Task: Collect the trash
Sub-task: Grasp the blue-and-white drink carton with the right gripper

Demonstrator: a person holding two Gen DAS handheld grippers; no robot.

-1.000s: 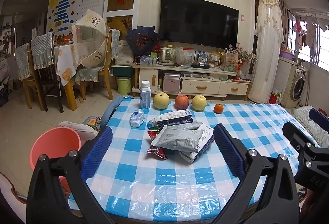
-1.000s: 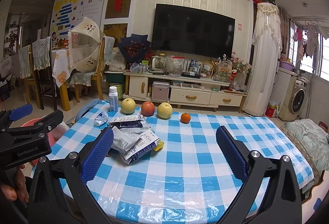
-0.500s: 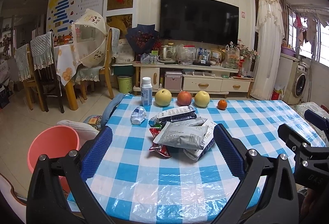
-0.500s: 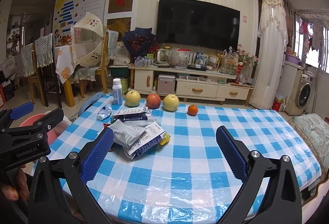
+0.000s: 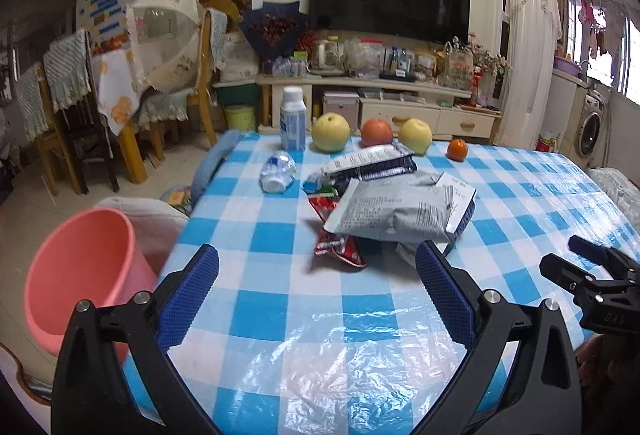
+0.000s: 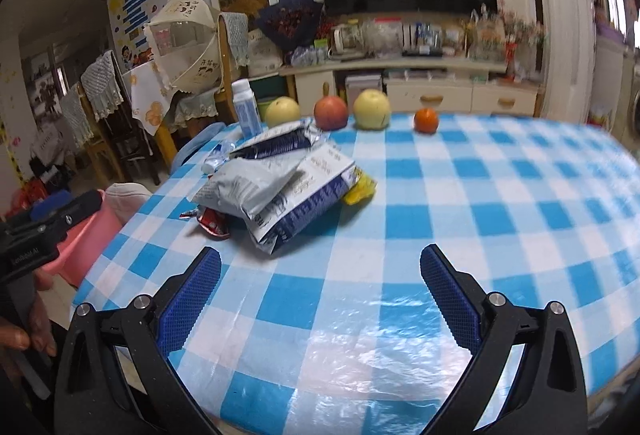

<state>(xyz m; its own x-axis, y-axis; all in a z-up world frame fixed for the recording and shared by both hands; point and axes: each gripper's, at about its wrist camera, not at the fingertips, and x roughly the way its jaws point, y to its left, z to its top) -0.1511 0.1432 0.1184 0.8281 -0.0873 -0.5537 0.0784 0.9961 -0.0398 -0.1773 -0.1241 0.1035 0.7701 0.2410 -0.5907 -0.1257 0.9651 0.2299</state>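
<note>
The left gripper (image 5: 318, 269) is held with its blue-padded fingers (image 5: 192, 293) spread wide and nothing between them, low over the near edge of the table (image 5: 360, 351); compared with half a second ago it has been brought closer to the litter and tipped a little downward, so that the pile is seen larger and the wall ornament is cut off at the top. Straight ahead of its fingers, just beyond the tips, the heap of wrappers (image 5: 394, 209) is found; a grey packet (image 5: 392, 213) lies on top, a red wrapper (image 5: 338, 235) pokes out beneath on the left side, and a dark blue packet (image 5: 372, 165) lies behind. Further ahead and to the left, a crushed clear bottle (image 5: 277, 171) lies on its side; beyond it a white bottle (image 5: 293, 119) stands upright beside a row of fruit (image 5: 376, 133). Down to the left, off the table, a pink bin (image 5: 82, 275) is seen.

The right gripper (image 6: 320, 281) is likewise held wide apart and empty over the near edge of the checked cloth; since the earlier frame it has been moved forward and turned, the right of its view being smeared by motion. The heap of wrappers (image 6: 276, 183) lies ahead and to the left of its fingers, well short of them; the pink bin (image 6: 86, 243) is partly hidden behind the left gripper at the far left.
</note>
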